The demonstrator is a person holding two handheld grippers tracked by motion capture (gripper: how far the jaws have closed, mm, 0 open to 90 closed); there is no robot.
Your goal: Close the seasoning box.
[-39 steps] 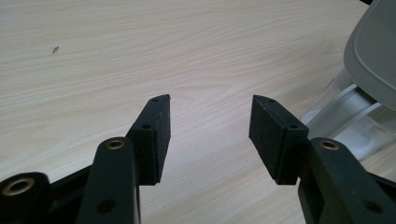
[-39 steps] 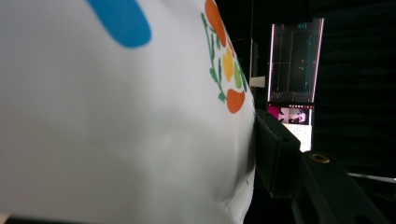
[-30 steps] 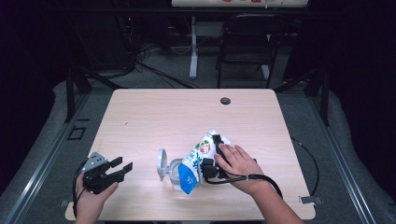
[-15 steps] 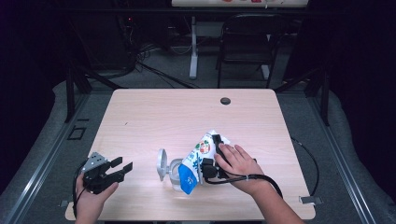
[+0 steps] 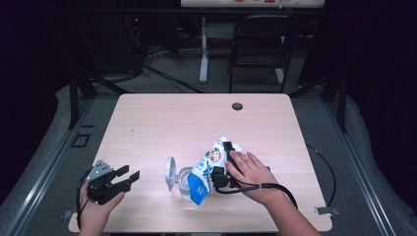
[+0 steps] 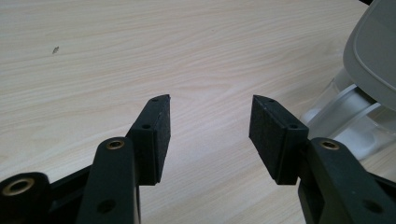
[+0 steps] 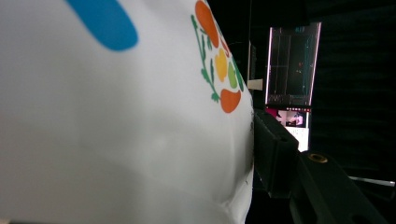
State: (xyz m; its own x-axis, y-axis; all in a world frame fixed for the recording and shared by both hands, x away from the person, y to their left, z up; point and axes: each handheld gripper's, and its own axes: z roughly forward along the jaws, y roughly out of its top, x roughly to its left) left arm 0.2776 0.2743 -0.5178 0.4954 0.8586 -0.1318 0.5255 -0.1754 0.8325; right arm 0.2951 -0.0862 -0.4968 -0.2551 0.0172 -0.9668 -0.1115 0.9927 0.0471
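In the right gripper view the white bag (image 7: 116, 126) fills the left and centre of the frame, so close that its print is cut off: part of a blue shape at the top edge and a small cluster of orange, yellow and green vegetables toward the upper middle. One black jaw shows at the lower right, pressed against the bag's creased edge; the other jaw is hidden behind the bag.

In the high view the bag (image 5: 209, 164) sits low and centre on the wooden surface (image 5: 172, 123), tilted, with a blue patch at its lower end and the coloured print higher up. The right gripper (image 5: 222, 164) clamps it from the right, half covered by the person's right hand (image 5: 251, 173). The bag's lower end hides part of a clear container (image 5: 183, 181), whose grey lid (image 5: 170, 172) stands open at its left.

The left gripper (image 5: 125, 177), held at the lower left, has its jaws wide apart and empty; in its own view the left gripper (image 6: 209, 133) looks over bare wood, with the container cut off at the right edge.
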